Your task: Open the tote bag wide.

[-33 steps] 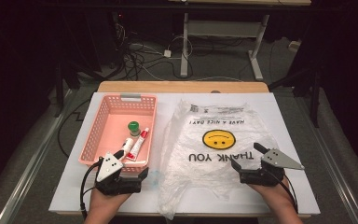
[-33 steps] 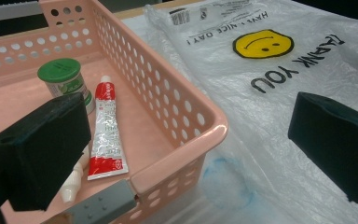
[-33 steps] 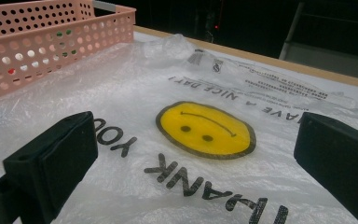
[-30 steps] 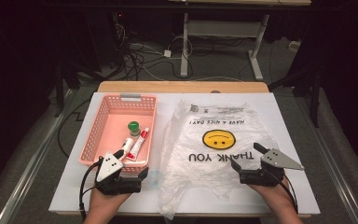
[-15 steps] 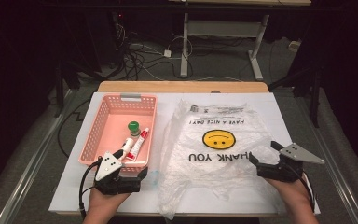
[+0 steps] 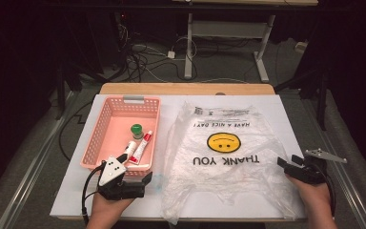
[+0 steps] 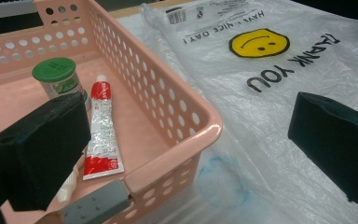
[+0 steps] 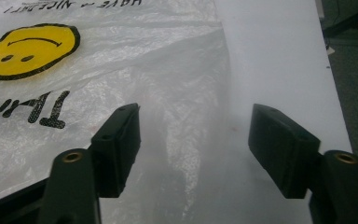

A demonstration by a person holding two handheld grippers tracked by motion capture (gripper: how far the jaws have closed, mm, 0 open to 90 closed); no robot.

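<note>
Plastic bag (image 6: 226,160), clear and printed with a yellow smiley and "THANK YOU", lies flat and wrinkled on the white table (image 6: 295,124), just right of the pink basket (image 6: 106,129). The right gripper (image 6: 286,164) sits at the bag's right edge, low over the table, pointing toward the bag. Its jaws have just been closing and now stand partly apart; in the right gripper view the bag's rumpled edge lies under and between them (image 8: 193,135), but the pads do not press on it. The left gripper (image 6: 136,169) rests at the near right corner of the basket, its jaws wide, one over the basket's inside and the other over the bag's left edge (image 7: 182,135), gripping nothing. Inside the basket lie a green-capped jar (image 6: 137,131), a red-and-white tube (image 6: 141,147) and a smaller white tube (image 6: 129,151) close beside it.
</note>
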